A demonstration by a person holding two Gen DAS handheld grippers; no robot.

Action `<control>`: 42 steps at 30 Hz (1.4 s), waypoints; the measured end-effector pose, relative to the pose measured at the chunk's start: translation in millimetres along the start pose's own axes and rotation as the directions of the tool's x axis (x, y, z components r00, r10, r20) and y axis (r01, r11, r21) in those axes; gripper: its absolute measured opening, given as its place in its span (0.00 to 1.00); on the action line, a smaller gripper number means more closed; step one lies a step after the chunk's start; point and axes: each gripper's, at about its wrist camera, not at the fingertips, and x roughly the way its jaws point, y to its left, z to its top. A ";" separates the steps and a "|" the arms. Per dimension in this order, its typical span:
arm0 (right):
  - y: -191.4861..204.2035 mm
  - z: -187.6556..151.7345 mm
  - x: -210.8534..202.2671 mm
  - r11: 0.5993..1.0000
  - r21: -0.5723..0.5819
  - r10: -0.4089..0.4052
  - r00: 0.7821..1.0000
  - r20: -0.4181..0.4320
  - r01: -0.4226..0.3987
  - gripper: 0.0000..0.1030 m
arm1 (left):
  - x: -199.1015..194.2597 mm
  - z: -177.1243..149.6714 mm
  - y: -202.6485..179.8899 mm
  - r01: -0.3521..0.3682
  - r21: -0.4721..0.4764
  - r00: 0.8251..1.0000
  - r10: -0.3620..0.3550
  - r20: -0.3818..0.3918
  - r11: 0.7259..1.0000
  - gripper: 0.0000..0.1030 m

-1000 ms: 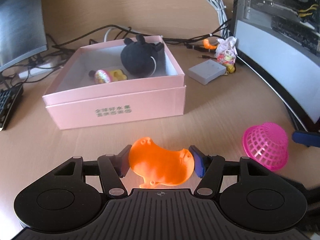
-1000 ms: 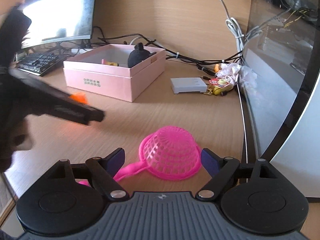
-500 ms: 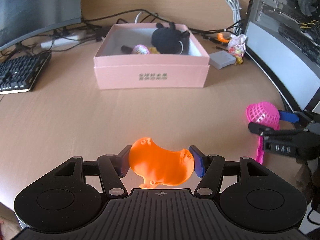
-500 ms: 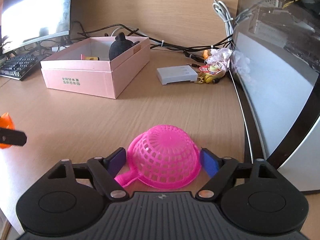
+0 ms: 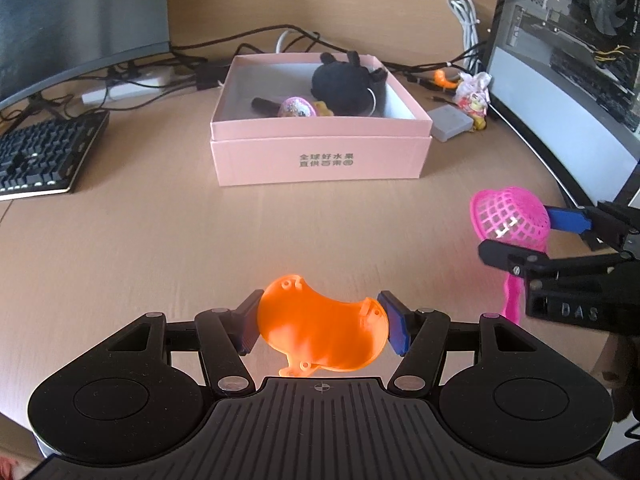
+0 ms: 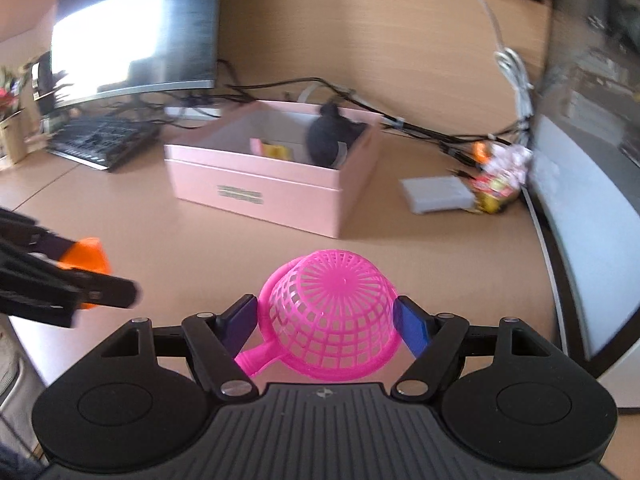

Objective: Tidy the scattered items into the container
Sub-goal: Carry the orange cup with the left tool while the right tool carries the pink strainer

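Right wrist view is blurred. The left gripper [image 5: 322, 326] clamps an orange toy [image 5: 320, 334], long axis crosswise; the right gripper [image 6: 325, 322] clamps a pink strainer [image 6: 332, 320], handle toward lower left.

Office desk: monitor [image 5: 80, 20], keyboard [image 5: 40, 156], computer tower [image 5: 580, 32]

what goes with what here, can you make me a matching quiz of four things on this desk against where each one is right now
Things:
1. orange flat plastic piece
2. pink plastic mesh strainer
3. black plush toy
4. grey flat rectangular box

Places:
A. inside the pink cardboard box
B. on the desk right of the pink box
C. clamped in the left gripper
D. clamped in the right gripper

Pairs: 1-C, 2-D, 3-A, 4-B
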 end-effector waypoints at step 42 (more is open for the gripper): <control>110.6 24.1 8.0 0.996 -0.077 -0.050 0.999 0.016 0.051 0.73 | -8.5 3.6 82.1 0.088 0.106 0.996 -0.090 0.014 0.991 0.64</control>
